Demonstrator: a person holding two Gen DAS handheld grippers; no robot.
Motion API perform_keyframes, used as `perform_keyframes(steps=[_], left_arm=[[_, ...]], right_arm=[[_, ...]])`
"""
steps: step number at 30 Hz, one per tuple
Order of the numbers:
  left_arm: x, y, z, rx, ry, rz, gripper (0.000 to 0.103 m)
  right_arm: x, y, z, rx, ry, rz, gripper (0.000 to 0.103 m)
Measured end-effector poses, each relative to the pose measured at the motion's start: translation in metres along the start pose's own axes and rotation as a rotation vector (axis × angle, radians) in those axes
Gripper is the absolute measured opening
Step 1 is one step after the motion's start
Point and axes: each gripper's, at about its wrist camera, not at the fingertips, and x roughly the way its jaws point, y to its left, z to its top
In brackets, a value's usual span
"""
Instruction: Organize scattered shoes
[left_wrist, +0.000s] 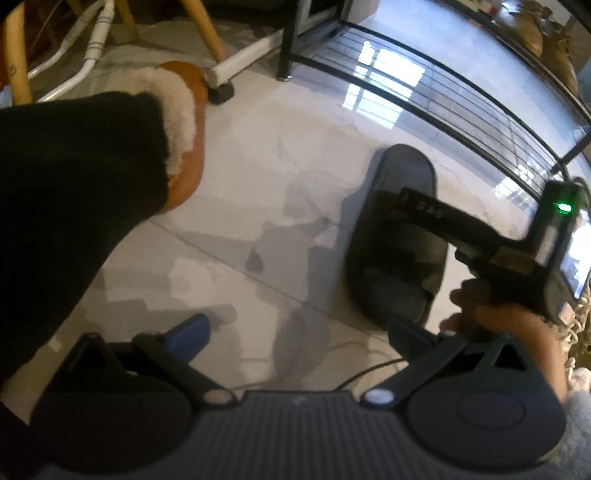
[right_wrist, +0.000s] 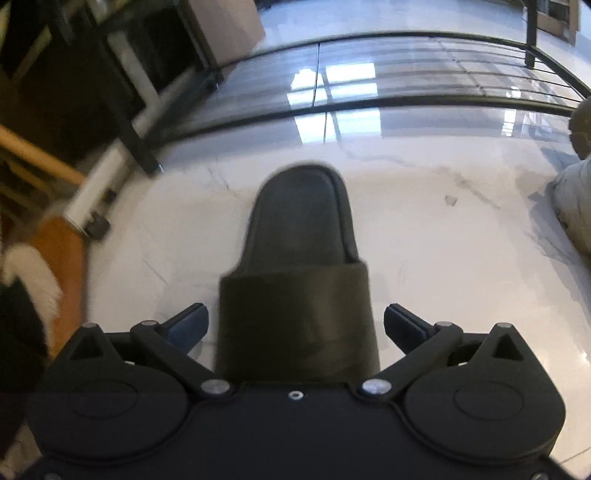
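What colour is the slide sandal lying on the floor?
Black, or very dark grey. The slide sandal shows best in the right wrist view.

Left gripper (left_wrist: 295, 334): dark grey ribbed body, two round housings, black linkage arms on silver pivot screws, blue-padded fingertips (left_wrist: 192, 332). Thin black cable trails in front of body. Right gripper (right_wrist: 295, 325): smooth black body, same round housings, triangular cut-outs in outer links, silver screws, small ring screw at centre, blue fingertip pads (right_wrist: 190, 325). From left wrist camera: right unit's green LED, small lit screen. Grey sleeve (left_wrist: 580, 435) at right wrist.
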Motion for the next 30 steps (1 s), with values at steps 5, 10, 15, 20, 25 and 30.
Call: perform_keyframes(steps=[5, 10, 15, 20, 25, 30], left_arm=[[-0.01, -0.031, -0.005, 0.056, -0.038, -0.056, 0.102], [-0.018, -0.066, -0.018, 0.148, -0.082, -0.083, 0.102], [-0.018, -0.088, -0.026, 0.193, -0.111, -0.075, 0.102], [-0.015, -0.117, -0.035, 0.22, -0.09, -0.071, 0.102], [-0.026, -0.181, -0.049, 0.373, -0.171, -0.172, 0.102], [-0.027, -0.258, -0.081, 0.498, -0.119, -0.349, 0.102]], right_arm=[[-0.067, -0.04, 0.01, 0.069, -0.079, 0.019, 0.103], [-0.165, -0.109, 0.037, 0.155, -0.155, -0.038, 0.103], [-0.284, -0.159, 0.064, 0.231, -0.306, -0.122, 0.103], [-0.424, -0.173, 0.041, 0.123, -0.624, -0.228, 0.103], [-0.519, -0.179, 0.001, 0.112, -0.982, -0.363, 0.103], [-0.552, -0.196, -0.038, 0.09, -1.302, -0.52, 0.103]])
